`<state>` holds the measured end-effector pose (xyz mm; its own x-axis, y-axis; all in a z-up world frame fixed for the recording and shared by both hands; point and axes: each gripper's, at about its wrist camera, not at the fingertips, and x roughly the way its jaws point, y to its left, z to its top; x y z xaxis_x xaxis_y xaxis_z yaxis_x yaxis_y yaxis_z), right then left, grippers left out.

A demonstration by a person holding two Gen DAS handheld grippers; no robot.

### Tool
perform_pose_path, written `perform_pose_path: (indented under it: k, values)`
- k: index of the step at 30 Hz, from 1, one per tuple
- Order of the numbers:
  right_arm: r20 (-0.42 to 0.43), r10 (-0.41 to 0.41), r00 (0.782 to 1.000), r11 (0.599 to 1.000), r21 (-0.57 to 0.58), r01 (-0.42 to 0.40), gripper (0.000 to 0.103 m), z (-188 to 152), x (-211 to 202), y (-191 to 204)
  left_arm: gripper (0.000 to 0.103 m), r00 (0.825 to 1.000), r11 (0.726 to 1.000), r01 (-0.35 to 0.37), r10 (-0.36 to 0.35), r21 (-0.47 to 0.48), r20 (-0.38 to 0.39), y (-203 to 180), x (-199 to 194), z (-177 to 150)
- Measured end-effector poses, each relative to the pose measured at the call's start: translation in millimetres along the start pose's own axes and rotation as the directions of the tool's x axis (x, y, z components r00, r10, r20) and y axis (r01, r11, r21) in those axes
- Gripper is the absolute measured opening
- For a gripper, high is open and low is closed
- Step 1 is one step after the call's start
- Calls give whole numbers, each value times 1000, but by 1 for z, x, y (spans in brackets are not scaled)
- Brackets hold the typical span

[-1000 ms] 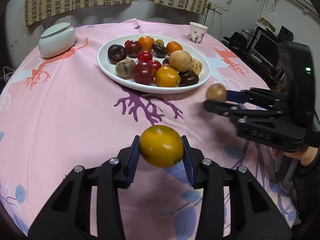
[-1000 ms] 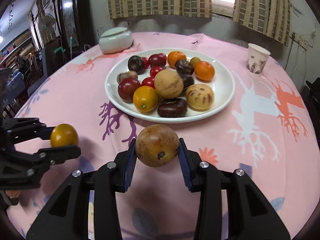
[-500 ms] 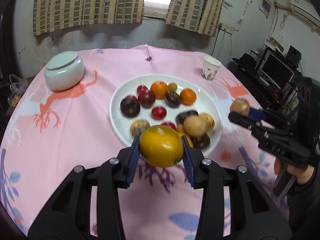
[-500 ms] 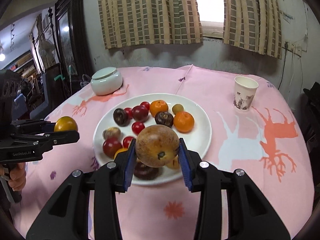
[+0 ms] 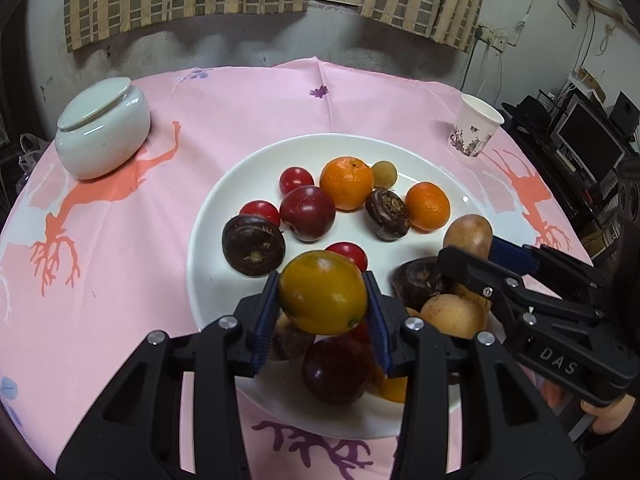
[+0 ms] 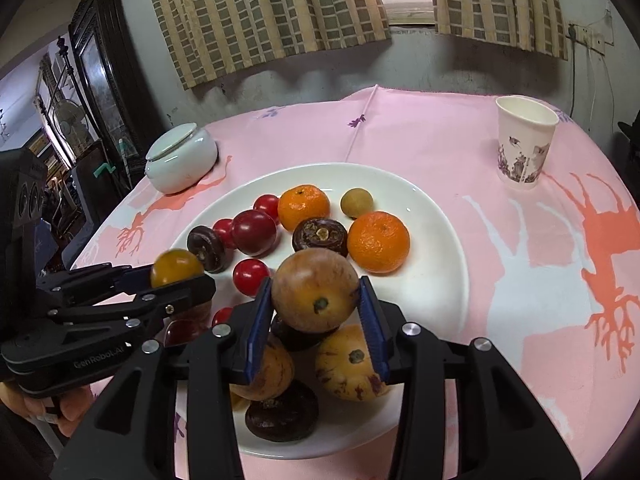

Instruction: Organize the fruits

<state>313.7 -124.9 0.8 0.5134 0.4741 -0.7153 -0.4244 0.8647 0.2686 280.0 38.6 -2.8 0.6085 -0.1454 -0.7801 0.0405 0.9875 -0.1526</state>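
Left gripper [image 5: 323, 303] pinching yellow-orange fruit [image 5: 322, 292], right gripper [image 6: 316, 298] pinching brown round fruit [image 6: 315, 290], white plate [image 6: 440, 240] of fruit beneath both fingertips, perhaps not touching

Glossy ceramic plate [image 5: 224, 208], cloth tablecloth [image 5: 248, 104]

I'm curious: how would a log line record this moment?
left gripper: yellow fruit | right gripper: brown fruit | both above plate
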Motion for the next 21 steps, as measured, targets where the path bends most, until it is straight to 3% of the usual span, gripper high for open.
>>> perform_pose_path:
  k: [2,4,9,12,21]
  values:
    - [14,7,1000,1000,11,-7,53,-1,-6,-2,70,1000,1000,5,-5,-2,29,0,-7,-1]
    - [43,0,999,1000,27,-2,63,-3,-15,-5,74,999,1000,-2,2,9,53,-2,-17,-2]
    - [70,-29,997,998,57,25,63,-15,-43,-10,89,998,999,36,-36,7,59,-3,-44,-17]
    - [64,-48,997,999,29,46,64,-31,-64,-6,96,995,995,96,-96,-9,34,-4,-59,-35]
    - [63,-119,991,993,-7,119,65,-107,-121,6,101,995,994,96,-93,-53,44,0,-95,-101]
